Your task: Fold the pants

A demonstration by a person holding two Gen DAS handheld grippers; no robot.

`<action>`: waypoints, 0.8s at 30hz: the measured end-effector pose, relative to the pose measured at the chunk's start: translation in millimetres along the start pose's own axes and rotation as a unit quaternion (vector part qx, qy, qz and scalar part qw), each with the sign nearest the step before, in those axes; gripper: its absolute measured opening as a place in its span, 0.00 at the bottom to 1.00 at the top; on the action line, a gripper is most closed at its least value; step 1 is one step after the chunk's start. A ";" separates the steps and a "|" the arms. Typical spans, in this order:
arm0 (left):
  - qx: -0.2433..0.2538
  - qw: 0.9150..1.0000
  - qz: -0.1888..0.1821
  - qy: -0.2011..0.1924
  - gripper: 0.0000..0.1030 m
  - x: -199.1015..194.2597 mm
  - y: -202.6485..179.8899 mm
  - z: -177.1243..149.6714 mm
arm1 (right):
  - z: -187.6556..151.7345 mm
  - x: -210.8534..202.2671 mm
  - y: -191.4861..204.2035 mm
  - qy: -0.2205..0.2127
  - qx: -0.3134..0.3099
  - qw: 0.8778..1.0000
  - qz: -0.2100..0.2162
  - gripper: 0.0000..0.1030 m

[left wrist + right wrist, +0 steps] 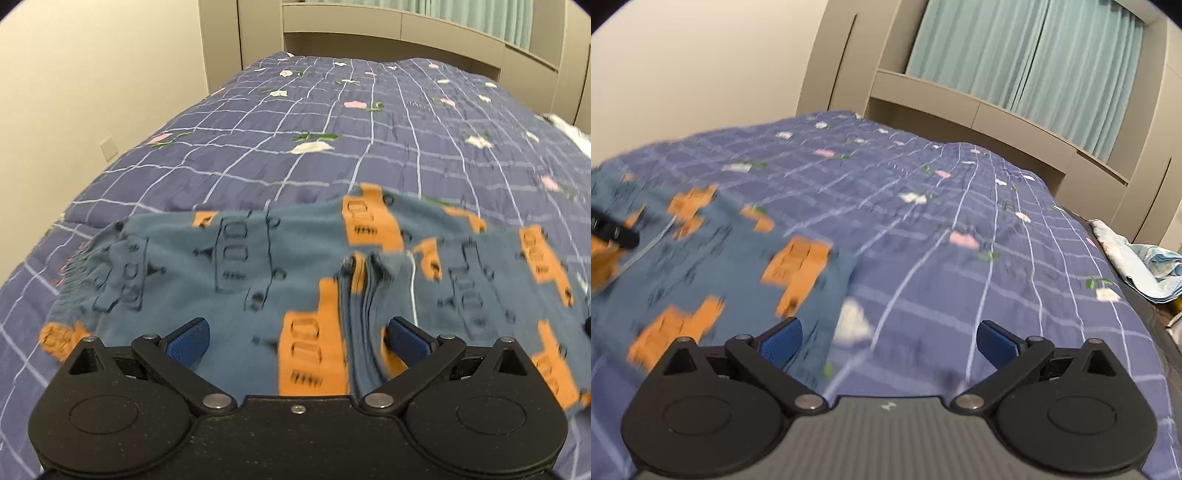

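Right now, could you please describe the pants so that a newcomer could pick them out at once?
Start at the bed's navy checked quilt with small pink and white flowers. On its near end, under both open grippers, lie the pants. They alone are teal-blue with orange blocky shapes and dark outlined ones, unlike the pale crumpled cloth at the bed's right edge.

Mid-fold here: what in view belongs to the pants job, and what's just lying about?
Job:
pants, blue with orange print
left gripper, open over them
right gripper, open by their edge

Lying about:
bedspread, underneath
pale cloth, at bed's right edge
curtains
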State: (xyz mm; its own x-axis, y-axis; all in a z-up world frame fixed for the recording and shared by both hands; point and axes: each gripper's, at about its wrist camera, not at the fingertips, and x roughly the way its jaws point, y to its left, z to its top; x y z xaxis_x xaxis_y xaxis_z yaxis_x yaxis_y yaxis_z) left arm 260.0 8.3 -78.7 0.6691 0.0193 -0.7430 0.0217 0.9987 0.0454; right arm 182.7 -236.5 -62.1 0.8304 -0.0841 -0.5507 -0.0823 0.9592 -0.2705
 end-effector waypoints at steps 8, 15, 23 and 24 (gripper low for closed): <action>0.017 1.000 0.019 -0.001 0.99 -37.0 8.2 -8.4 | -2.9 -32.4 14.3 -0.009 0.016 1.000 -0.005 1.00; -0.042 0.998 0.042 -0.013 0.99 -76.6 68.4 -33.0 | -2.6 -50.3 55.9 -0.025 0.003 0.999 0.030 1.00; -0.127 0.991 0.034 -0.015 0.99 -85.8 133.8 -38.1 | 23.0 -42.0 102.9 -0.040 -0.015 0.997 0.067 1.00; -0.143 0.989 0.028 -0.024 0.99 -85.8 141.4 -36.9 | 27.1 -39.5 106.5 -0.040 -0.011 0.997 0.071 1.00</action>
State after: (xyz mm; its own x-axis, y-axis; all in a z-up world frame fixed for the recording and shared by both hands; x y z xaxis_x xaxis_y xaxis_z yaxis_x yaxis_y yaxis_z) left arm 178.3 149.7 -33.2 0.6974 0.0785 -0.7124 -0.2221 0.9687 -0.1107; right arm 156.1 -123.8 -47.8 0.8512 0.0749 -0.5195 -0.2139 0.9534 -0.2130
